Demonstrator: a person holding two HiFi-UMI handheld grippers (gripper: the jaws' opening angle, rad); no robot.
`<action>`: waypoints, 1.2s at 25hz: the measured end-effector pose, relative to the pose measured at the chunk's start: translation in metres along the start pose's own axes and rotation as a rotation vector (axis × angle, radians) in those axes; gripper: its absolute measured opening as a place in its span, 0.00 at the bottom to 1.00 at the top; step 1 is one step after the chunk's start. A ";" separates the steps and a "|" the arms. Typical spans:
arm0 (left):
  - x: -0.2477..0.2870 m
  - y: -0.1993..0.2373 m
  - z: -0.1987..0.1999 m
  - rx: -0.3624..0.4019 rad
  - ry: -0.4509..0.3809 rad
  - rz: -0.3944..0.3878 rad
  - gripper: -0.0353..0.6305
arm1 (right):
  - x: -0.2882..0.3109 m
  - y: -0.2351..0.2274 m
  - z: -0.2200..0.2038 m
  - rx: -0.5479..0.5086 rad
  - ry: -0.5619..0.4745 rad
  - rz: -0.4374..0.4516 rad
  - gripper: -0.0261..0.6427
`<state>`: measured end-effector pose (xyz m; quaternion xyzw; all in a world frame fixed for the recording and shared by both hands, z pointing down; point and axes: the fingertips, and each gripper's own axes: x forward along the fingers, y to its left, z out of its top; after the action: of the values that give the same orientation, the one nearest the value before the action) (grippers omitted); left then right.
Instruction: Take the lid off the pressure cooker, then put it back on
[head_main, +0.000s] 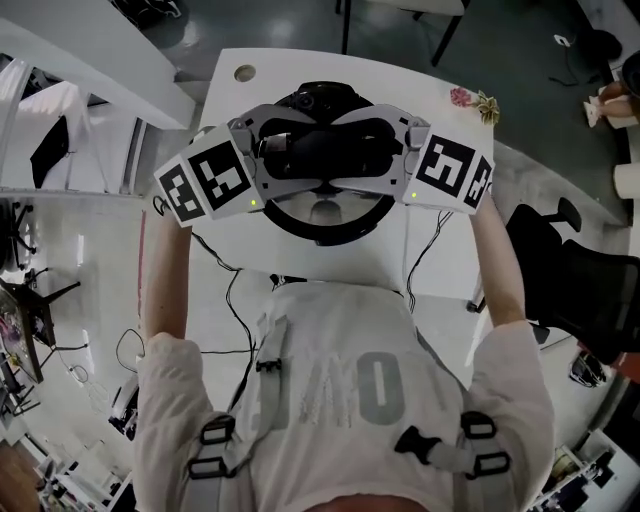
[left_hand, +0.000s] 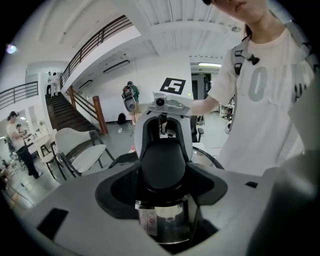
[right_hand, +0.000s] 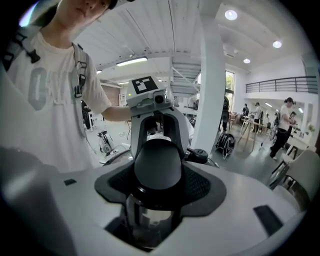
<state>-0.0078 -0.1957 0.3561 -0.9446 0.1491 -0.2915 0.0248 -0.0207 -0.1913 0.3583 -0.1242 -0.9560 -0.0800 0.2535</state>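
Left tongs (head_main: 262, 165), right tongs (head_main: 402, 165) on lid (head_main: 325, 148)

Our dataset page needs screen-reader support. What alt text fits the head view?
From above, a person holds the left claw and right claw shut on opposite ends of the cooker's black lid handle, over a white table.

L gripper (head_main: 266, 158), R gripper (head_main: 400, 155) facing, both clamped on lid (head_main: 325, 150).
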 end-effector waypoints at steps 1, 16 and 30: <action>-0.001 0.001 0.001 0.000 -0.034 -0.009 0.48 | 0.001 -0.001 0.000 0.016 0.015 0.010 0.47; -0.010 -0.001 -0.014 -0.229 0.091 0.200 0.48 | 0.017 0.006 0.003 -0.084 0.098 0.213 0.47; -0.010 -0.001 -0.013 -0.464 0.156 0.471 0.48 | 0.012 0.009 0.003 -0.238 0.083 0.500 0.47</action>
<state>-0.0226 -0.1910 0.3618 -0.8395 0.4271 -0.3074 -0.1356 -0.0297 -0.1798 0.3624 -0.3817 -0.8684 -0.1317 0.2878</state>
